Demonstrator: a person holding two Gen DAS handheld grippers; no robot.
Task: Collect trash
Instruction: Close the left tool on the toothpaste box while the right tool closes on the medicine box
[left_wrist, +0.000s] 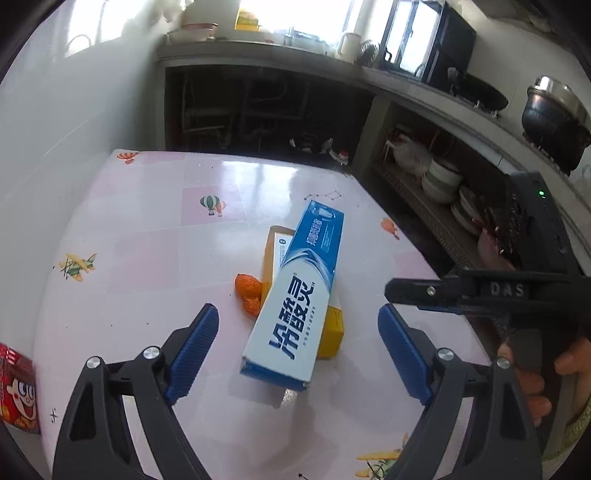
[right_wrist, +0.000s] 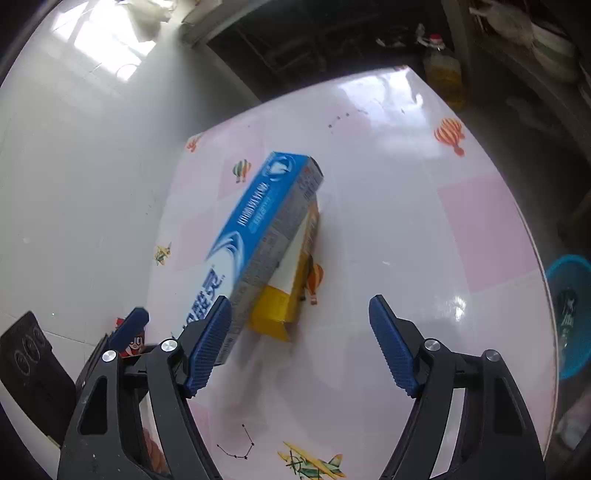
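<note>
Both grippers hover spread and empty over the pink table (left_wrist: 155, 229): left gripper (left_wrist: 299, 343) straddles the near end of the blue toothpaste box (left_wrist: 299, 291) without touching, right gripper (right_wrist: 301, 343) has nothing between its pads. The blue box lies slanted across the yellow box (right_wrist: 284, 299), propped at one end, so it likely rocks if pinched off-centre; orange peel (left_wrist: 248, 293) sits just beside them. Blue basket (right_wrist: 570, 317) beyond the table edge looks like the probable drop point
</note>
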